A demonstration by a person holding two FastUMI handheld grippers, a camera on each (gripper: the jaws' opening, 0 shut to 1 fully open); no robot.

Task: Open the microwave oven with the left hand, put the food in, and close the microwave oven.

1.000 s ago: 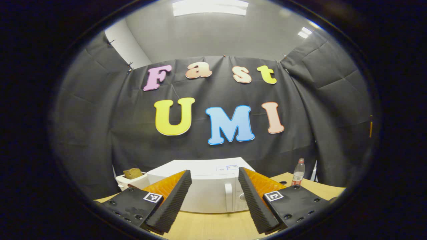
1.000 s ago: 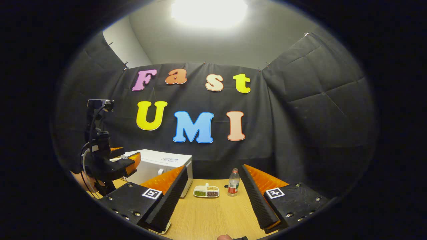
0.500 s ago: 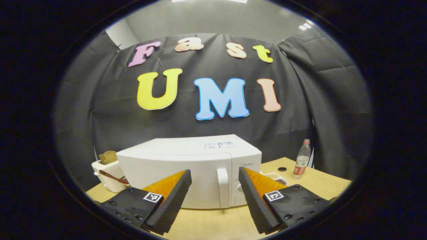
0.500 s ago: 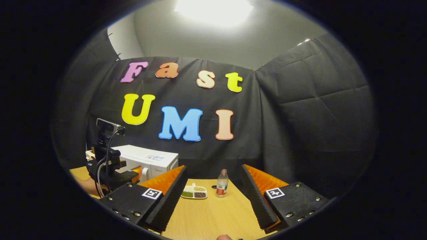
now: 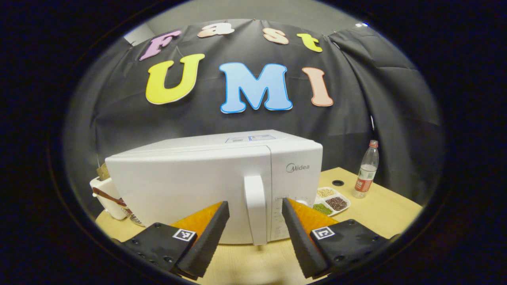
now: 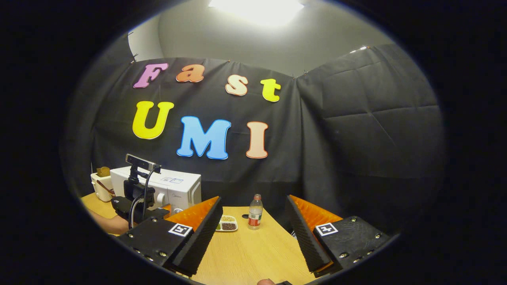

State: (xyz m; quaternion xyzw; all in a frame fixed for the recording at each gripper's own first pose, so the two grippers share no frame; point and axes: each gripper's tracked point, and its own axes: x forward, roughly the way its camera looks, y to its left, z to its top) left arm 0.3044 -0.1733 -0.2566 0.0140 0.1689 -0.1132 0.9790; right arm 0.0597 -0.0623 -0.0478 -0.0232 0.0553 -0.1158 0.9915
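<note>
Left gripper (image 5: 253, 233) faces the microwave (image 5: 214, 178), jaws released either side of its door handle (image 5: 255, 209); right gripper (image 6: 253, 233) hangs released above the surface (image 6: 253, 253)

Wooden table (image 5: 380, 206), items on top
Microwave (image 5: 190, 186) central; toaster (image 5: 106, 194) left of it; food tray (image 5: 330, 200) and bottle (image 5: 366, 170) right.
</note>
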